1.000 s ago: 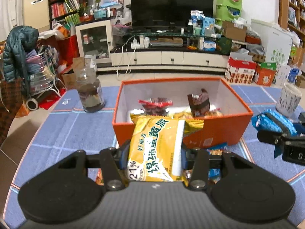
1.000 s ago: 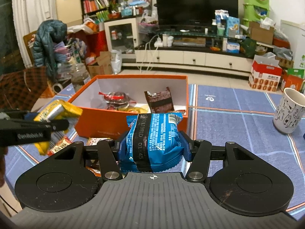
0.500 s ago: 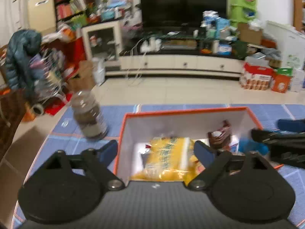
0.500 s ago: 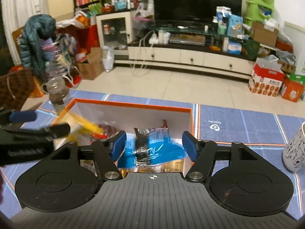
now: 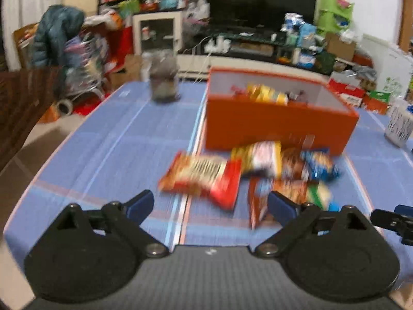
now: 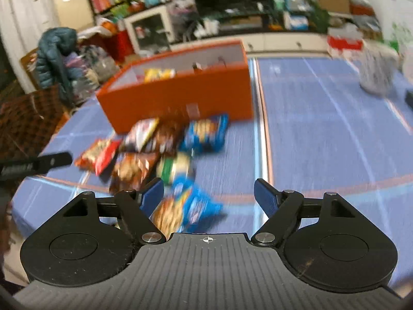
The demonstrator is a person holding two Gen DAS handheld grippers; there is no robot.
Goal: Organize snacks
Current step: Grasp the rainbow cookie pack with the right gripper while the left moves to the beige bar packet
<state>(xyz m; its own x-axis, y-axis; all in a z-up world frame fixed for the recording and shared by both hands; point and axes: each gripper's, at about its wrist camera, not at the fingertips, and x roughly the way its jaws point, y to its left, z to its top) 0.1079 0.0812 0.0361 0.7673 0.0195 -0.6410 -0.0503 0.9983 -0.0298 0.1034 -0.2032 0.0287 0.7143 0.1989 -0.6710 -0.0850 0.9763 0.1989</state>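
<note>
An orange box (image 5: 278, 129) sits on the blue table, with a yellow snack bag (image 5: 265, 94) inside; it also shows in the right wrist view (image 6: 178, 98). Several snack packets lie in front of it: a red packet (image 5: 204, 178), a yellow-white packet (image 5: 260, 157), a blue packet (image 5: 318, 164). My left gripper (image 5: 210, 204) is open and empty, just short of the pile. My right gripper (image 6: 209, 193) is open and empty above a blue packet (image 6: 188, 206). Another blue packet (image 6: 205, 133) lies by the box. Both views are blurred.
A jar (image 5: 164, 80) stands left of the box. A patterned white mug (image 5: 400, 126) stands at the right, also in the right wrist view (image 6: 375, 73). The table's near edge (image 5: 15, 222) drops off at the left. Cluttered TV unit and shelves behind.
Both grippers let go of their bags into the box, opened, and pulled back and down toward the pile of packets in front of the box.
</note>
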